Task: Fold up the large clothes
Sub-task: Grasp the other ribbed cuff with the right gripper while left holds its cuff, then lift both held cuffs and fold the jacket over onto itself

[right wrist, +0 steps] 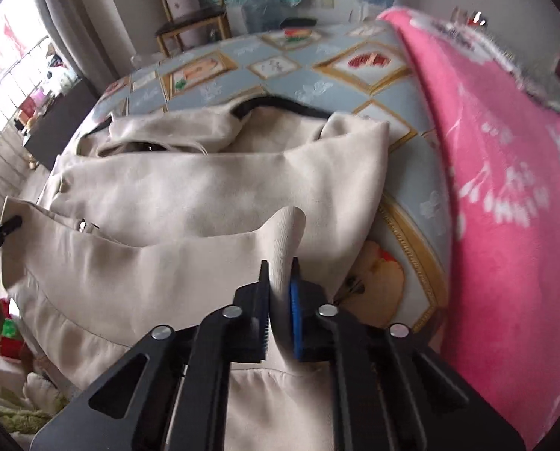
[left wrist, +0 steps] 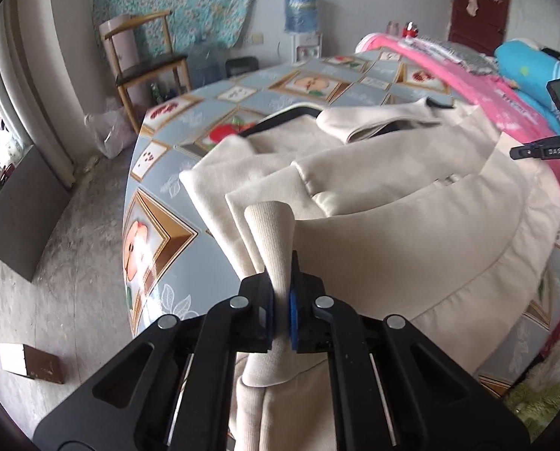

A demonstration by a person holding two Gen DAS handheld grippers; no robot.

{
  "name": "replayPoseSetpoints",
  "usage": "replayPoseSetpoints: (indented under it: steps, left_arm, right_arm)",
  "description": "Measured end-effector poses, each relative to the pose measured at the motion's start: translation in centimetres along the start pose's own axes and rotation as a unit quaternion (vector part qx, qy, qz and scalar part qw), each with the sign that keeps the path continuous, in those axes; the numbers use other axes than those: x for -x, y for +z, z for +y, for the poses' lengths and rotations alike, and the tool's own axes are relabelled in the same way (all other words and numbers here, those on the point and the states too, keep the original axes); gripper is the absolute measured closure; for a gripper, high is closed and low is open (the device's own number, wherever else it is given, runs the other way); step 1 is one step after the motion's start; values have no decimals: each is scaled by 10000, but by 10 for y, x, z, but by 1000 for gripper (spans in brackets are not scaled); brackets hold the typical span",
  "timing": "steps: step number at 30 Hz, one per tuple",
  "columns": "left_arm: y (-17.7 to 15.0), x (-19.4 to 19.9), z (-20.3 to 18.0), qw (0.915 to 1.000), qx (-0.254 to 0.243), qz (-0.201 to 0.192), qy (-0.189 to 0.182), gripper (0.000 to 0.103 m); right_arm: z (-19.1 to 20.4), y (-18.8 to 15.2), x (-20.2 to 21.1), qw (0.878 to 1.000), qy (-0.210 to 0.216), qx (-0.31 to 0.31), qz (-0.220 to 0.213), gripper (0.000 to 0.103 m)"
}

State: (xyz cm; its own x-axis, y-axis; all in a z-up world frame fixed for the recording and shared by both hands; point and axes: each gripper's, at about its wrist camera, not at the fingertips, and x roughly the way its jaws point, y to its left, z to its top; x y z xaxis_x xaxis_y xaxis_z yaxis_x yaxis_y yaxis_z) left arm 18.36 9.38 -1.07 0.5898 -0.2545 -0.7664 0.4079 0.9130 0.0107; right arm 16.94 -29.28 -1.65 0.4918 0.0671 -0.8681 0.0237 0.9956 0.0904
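Observation:
A large cream jacket (left wrist: 411, 225) lies spread on a table with a blue fruit-patterned cloth (left wrist: 167, 203). My left gripper (left wrist: 281, 285) is shut on the ribbed hem at the jacket's near left corner, and the cloth stands up between the pads. In the right wrist view the same jacket (right wrist: 205, 195) fills the middle. My right gripper (right wrist: 280, 285) is shut on the ribbed hem at the near right corner. The right gripper's black tip (left wrist: 543, 150) shows at the right edge of the left wrist view. The jacket's dark-lined collar (right wrist: 280, 105) lies at the far side.
A pink blanket (right wrist: 505, 188) covers the table's right side, with a blue plush toy (left wrist: 524, 71) on it. A wooden chair (left wrist: 144, 60), a water dispenser (left wrist: 302, 18) and a dark board (left wrist: 20, 210) stand on the floor to the left and behind.

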Motion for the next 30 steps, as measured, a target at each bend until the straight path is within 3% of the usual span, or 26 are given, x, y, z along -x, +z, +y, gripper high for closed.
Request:
replayPoseSetpoints:
  steps: [4, 9, 13, 19, 22, 24, 28, 30]
  left_arm:
    - [5, 34, -3, 9990, -28, -337, -308, 98]
    - [23, 80, 5, 9936, 186, -955, -577, 98]
    - [52, 86, 20, 9886, 293, -1306, -692, 98]
    - [119, 43, 48, 9882, 383, -1385, -533, 98]
    - [156, -5, 60, 9920, 395, -1078, -530, 98]
    - [172, -50, 62, 9958, 348, -743, -412, 98]
    - [167, -141, 52, 9996, -16, 295, 27, 98]
    - [159, -160, 53, 9986, -36, 526, 60, 98]
  right_arm:
    - [11, -12, 48, 9963, -391, -215, -734, 97]
    - [19, -10, 91, 9870, -560, -460, -1437, 97]
    - [18, 19, 97, 9806, -726, -379, -1780, 97]
    - [4, 93, 71, 9775, -671, -293, -1978, 97]
    - [-8, 131, 33, 9798, -820, -315, -1794, 97]
    - [-18, 147, -11, 9846, -891, -422, -1445, 97]
    - [-49, 146, -108, 9919, -682, -1007, -366, 97]
    - [-55, 143, -117, 9913, -542, -1150, -347, 97]
